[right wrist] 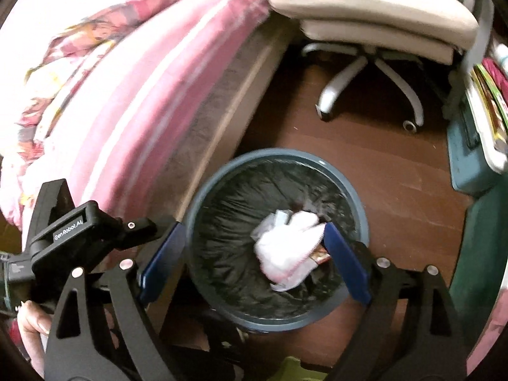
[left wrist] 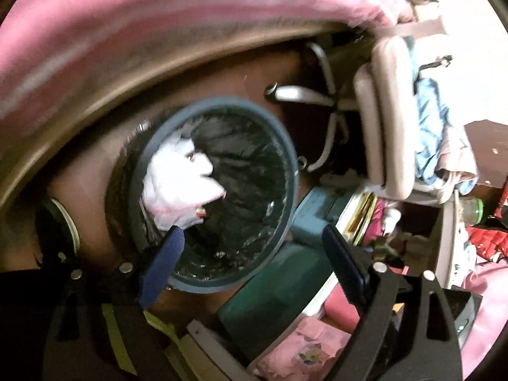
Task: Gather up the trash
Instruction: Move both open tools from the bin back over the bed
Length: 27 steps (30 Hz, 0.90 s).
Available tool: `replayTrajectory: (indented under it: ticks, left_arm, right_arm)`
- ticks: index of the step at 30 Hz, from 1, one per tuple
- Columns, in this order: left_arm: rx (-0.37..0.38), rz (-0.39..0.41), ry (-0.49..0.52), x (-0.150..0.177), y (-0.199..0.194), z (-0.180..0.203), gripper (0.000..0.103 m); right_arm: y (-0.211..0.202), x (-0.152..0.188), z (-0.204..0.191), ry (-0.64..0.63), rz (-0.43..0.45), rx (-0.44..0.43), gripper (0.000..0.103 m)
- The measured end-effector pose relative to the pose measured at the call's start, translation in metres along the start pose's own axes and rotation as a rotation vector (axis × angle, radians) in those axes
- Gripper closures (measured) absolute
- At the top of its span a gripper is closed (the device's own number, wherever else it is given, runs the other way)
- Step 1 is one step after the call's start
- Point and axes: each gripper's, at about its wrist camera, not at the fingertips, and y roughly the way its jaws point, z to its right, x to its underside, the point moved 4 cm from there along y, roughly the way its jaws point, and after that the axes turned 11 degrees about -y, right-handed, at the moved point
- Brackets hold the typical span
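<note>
Left wrist view: the left gripper (left wrist: 252, 238) is hovering spread and empty over the lined bin (left wrist: 287, 171), where a crumpled white bag (left wrist: 181, 181) is lying against the wall — likely light, soft, slippery.

Right wrist view: the right gripper (right wrist: 254, 254) is also hanging spread; the bag (right wrist: 285, 254) is probably best pinched at a bunched fold.

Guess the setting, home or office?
Home, most likely a bedroom: a bed with pink sheets and a floral quilt, a swivel chair on a wood floor, and a lined bin holding a white bag beside the bed.
</note>
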Motion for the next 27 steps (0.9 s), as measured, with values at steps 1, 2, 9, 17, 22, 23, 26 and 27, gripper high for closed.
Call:
replayTrajectory:
  ticks: [1, 2, 9, 17, 22, 23, 26, 27]
  left_arm:
    - [0.012, 0.027, 0.008, 0.0, -0.01, 0.002, 0.017]
    - [0.029, 0.057, 0.015, 0.0, -0.021, 0.004, 0.017]
    - [0.158, 0.275, 0.025, 0.001, -0.112, 0.0, 0.017]
    - [0.283, 0.464, -0.005, -0.001, -0.22, -0.034, 0.017]
    - [0.349, 0.512, -0.078, -0.011, -0.27, -0.067, 0.017]
    - [0.351, 0.524, -0.091, -0.015, -0.28, -0.076, 0.017]
    - [0.37, 0.55, -0.131, -0.022, -0.298, -0.097, 0.017]
    - [0.38, 0.558, -0.148, -0.027, -0.305, -0.105, 0.017]
  right_arm:
    - [-0.004, -0.004, -0.007, -0.005, 0.009, -0.018, 0.015]
    - [-0.008, -0.007, -0.013, -0.01, 0.017, -0.034, 0.015]
    - [-0.046, -0.032, -0.075, -0.086, 0.082, -0.176, 0.015]
    - [-0.061, -0.046, -0.164, -0.12, 0.071, -0.379, 0.015]
    - [-0.054, -0.052, -0.227, -0.175, 0.055, -0.458, 0.015]
    - [-0.052, -0.053, -0.242, -0.178, 0.049, -0.476, 0.015]
    - [-0.044, -0.057, -0.266, -0.18, 0.035, -0.517, 0.015]
    - [-0.04, -0.059, -0.276, -0.18, 0.025, -0.534, 0.015]
